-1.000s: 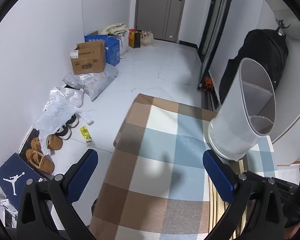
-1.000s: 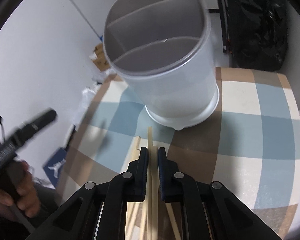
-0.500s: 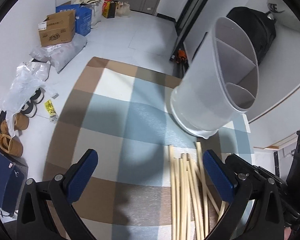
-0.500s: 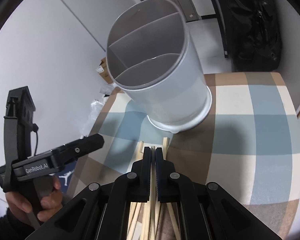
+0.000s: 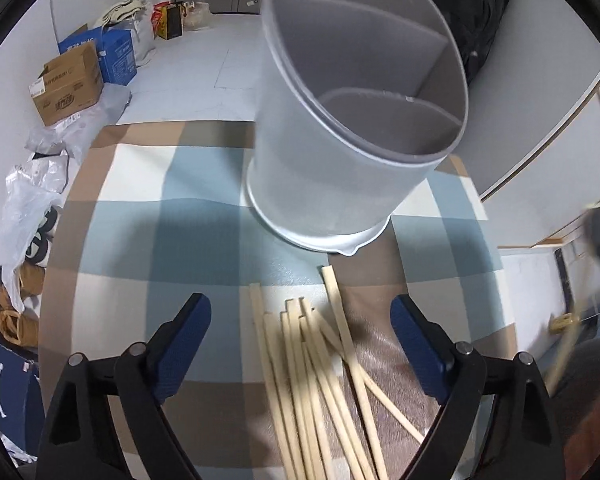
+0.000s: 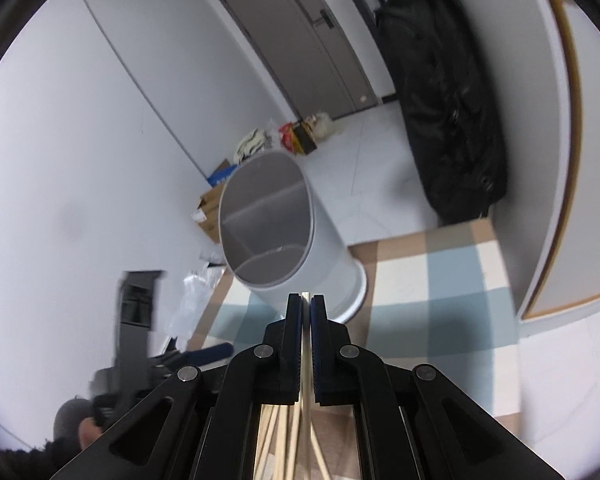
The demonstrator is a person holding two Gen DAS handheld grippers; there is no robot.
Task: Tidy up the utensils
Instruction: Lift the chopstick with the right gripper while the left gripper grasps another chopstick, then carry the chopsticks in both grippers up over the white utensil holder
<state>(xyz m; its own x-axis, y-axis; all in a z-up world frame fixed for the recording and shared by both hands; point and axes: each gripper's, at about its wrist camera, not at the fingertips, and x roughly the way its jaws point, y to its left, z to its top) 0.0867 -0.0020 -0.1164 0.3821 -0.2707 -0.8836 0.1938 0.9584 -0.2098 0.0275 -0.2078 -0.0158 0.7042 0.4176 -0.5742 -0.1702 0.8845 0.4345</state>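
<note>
Right tool (image 6: 306, 300) clamped on single chopstick (image 6: 307, 364), lifted clear of pile so it can go alone into holder (image 6: 276, 236) just ahead. Left tool (image 5: 300, 336) spread wide, straddling chopstick pile (image 5: 320, 380) on bench (image 5: 140, 240); holder (image 5: 352, 120) beyond, compartments bare.

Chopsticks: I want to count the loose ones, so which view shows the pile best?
The left wrist view: the chopsticks lie fanned on the cloth between the open left gripper. The right wrist view shows only slivers behind the right gripper, shut on one.
</note>
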